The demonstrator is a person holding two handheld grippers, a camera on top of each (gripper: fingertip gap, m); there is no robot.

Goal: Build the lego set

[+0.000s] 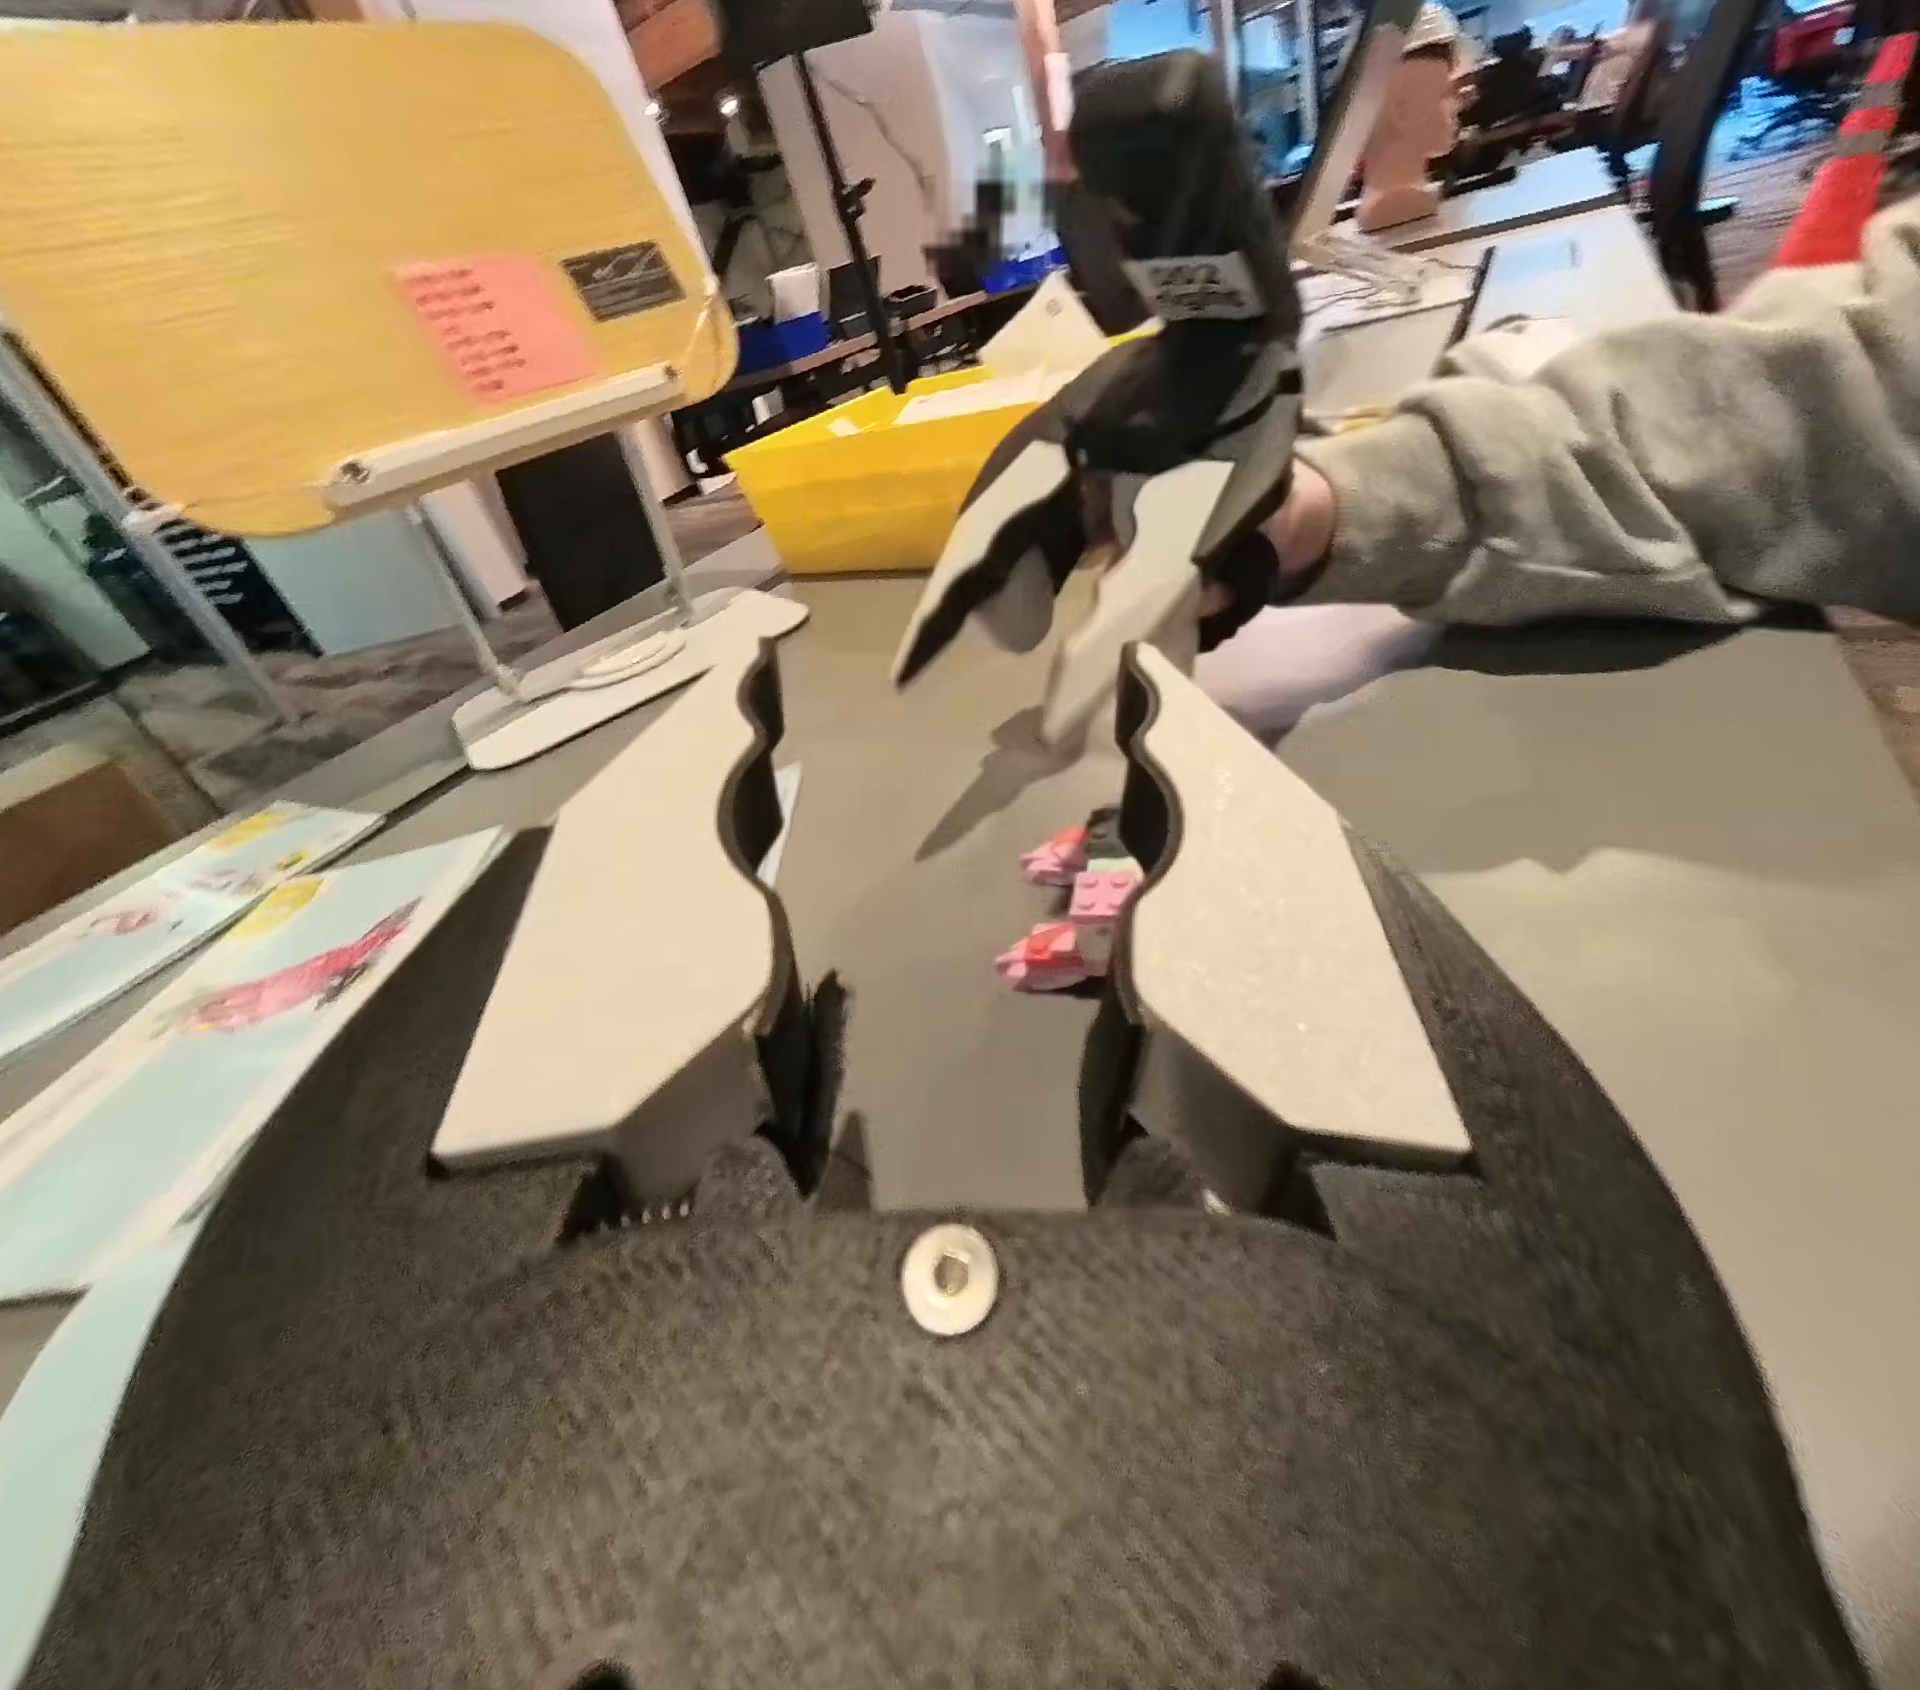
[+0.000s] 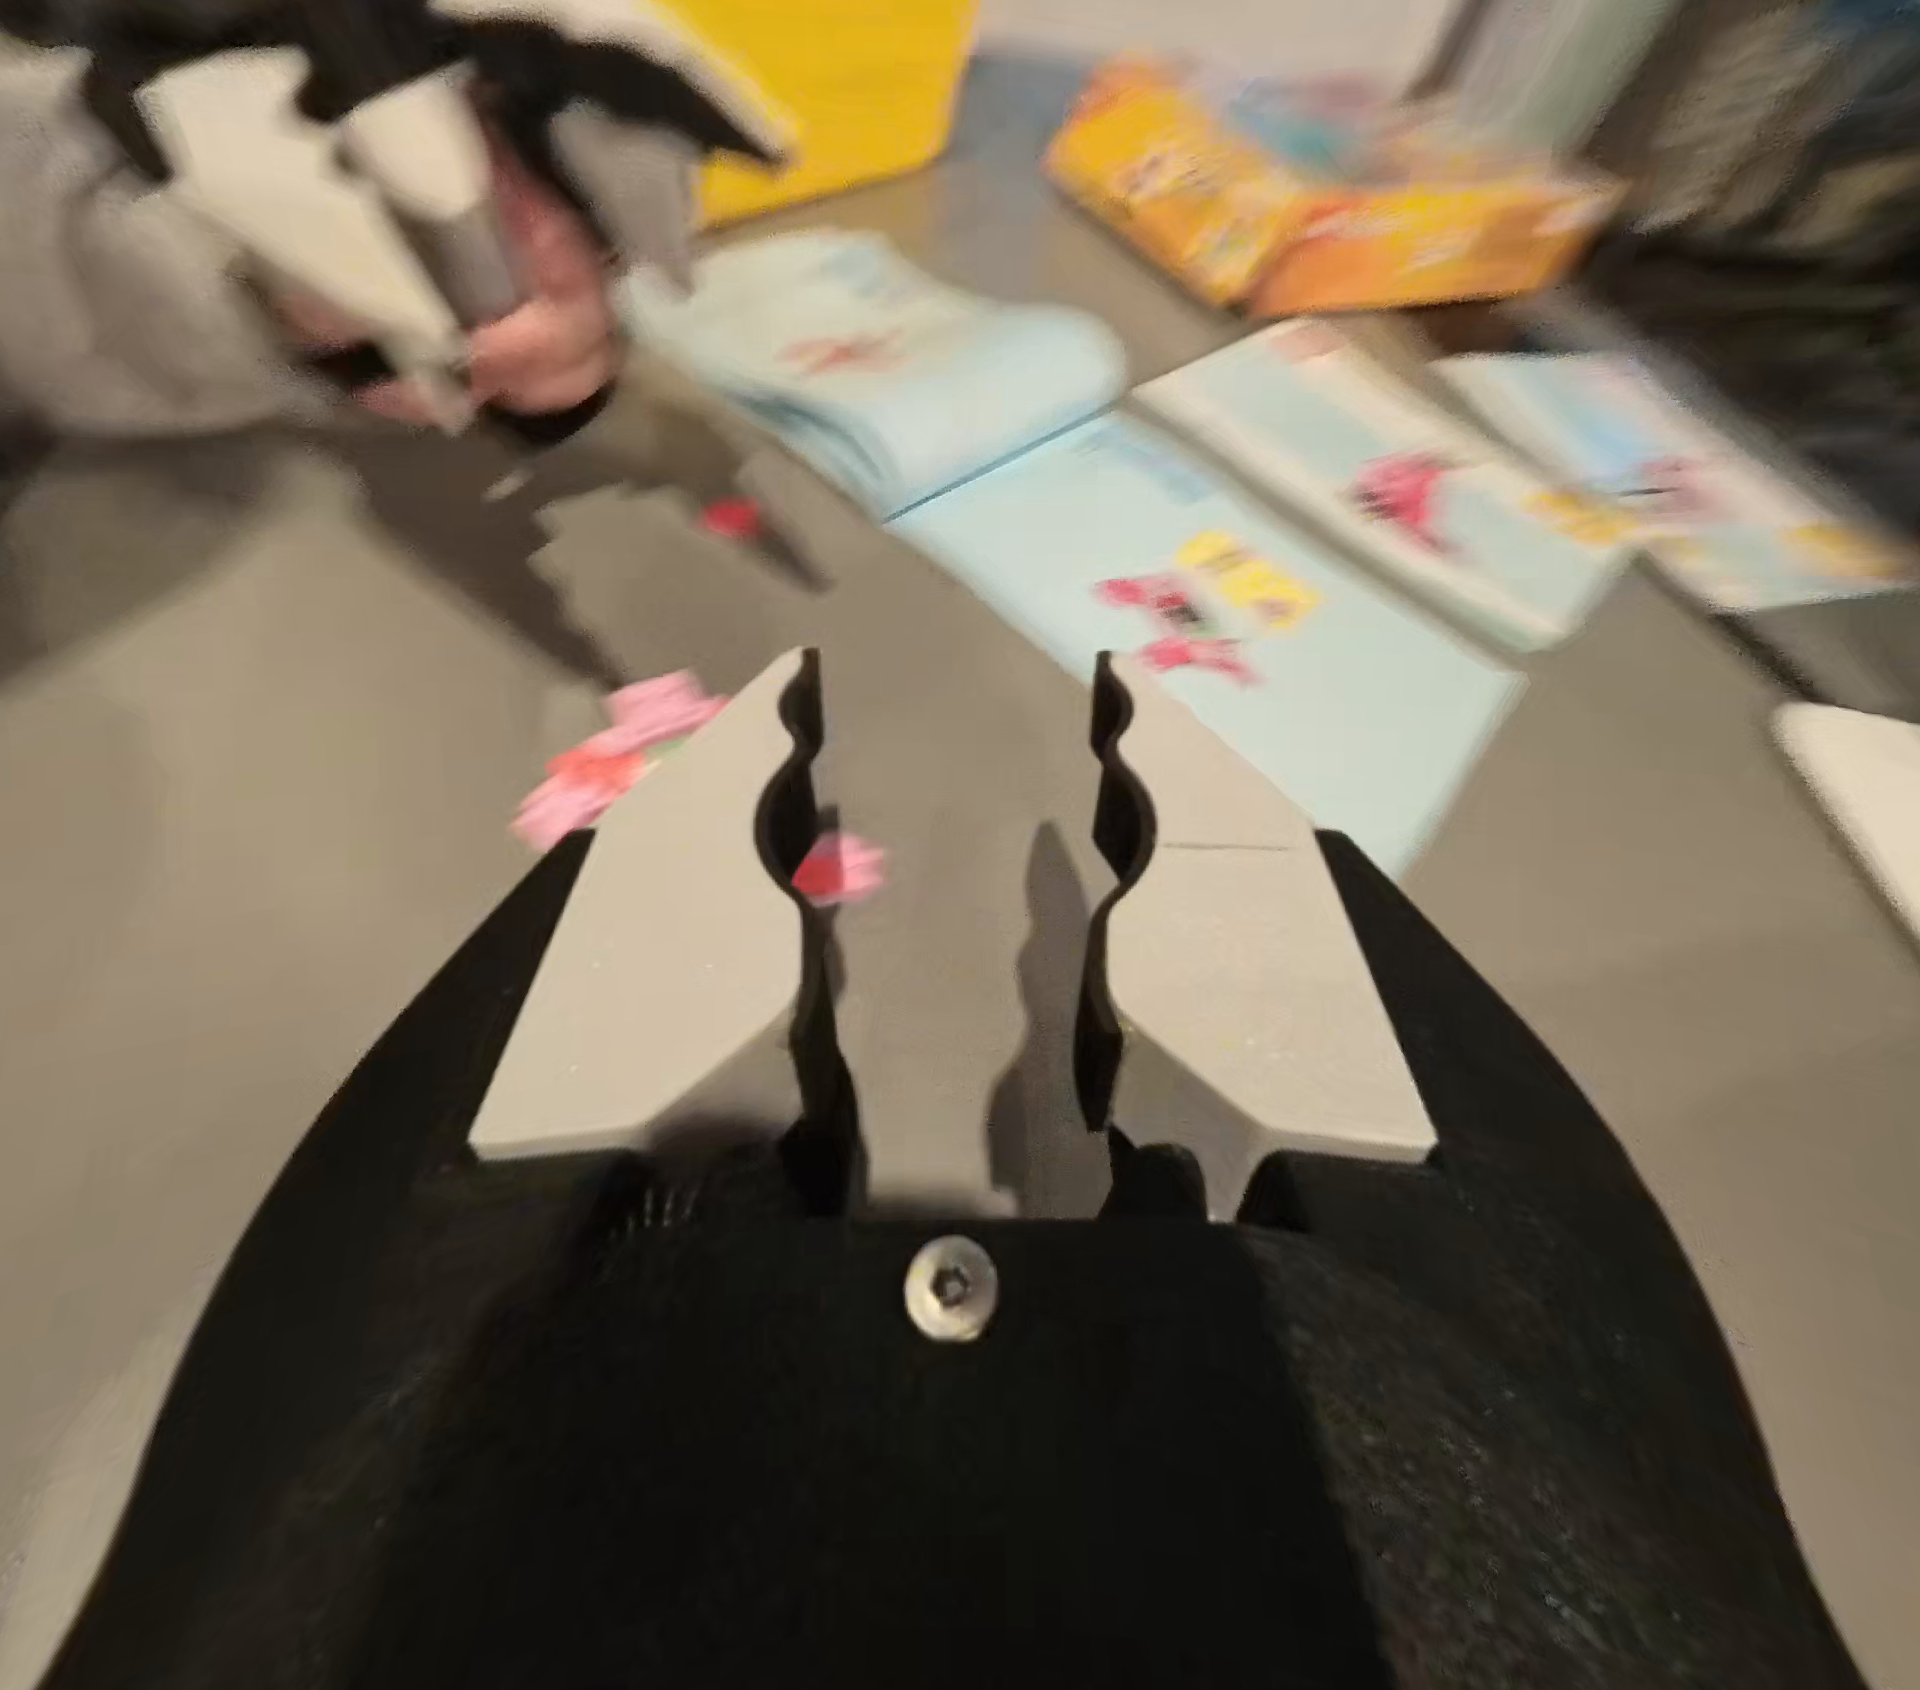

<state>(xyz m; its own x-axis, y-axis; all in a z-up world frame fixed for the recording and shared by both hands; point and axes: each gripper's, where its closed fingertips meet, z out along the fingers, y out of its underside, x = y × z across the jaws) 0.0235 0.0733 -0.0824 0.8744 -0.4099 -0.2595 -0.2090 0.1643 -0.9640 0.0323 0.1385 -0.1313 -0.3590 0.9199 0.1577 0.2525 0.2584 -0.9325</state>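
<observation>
the left gripper (image 1: pixel 945 819) stood spread and empty just above the table (image 1: pixel 1558 965), the pink bricks (image 1: pixel 1070 913) lying loose against the inner edge of one of its fingers. the right gripper (image 2: pixel 956 767) was spread and empty too, one pink-red brick (image 2: pixel 840 867) showing between its fingers on the table and more of them just left of its tips. beyond the bricks lay open booklets (image 2: pixel 1195 580), farther off a lego box (image 2: pixel 1330 206) and a yellow bin (image 1: pixel 883 477). this looked like an early picking step, nothing gripped yet; next, one gripper would need to straddle a single brick and close squarely on it.
</observation>
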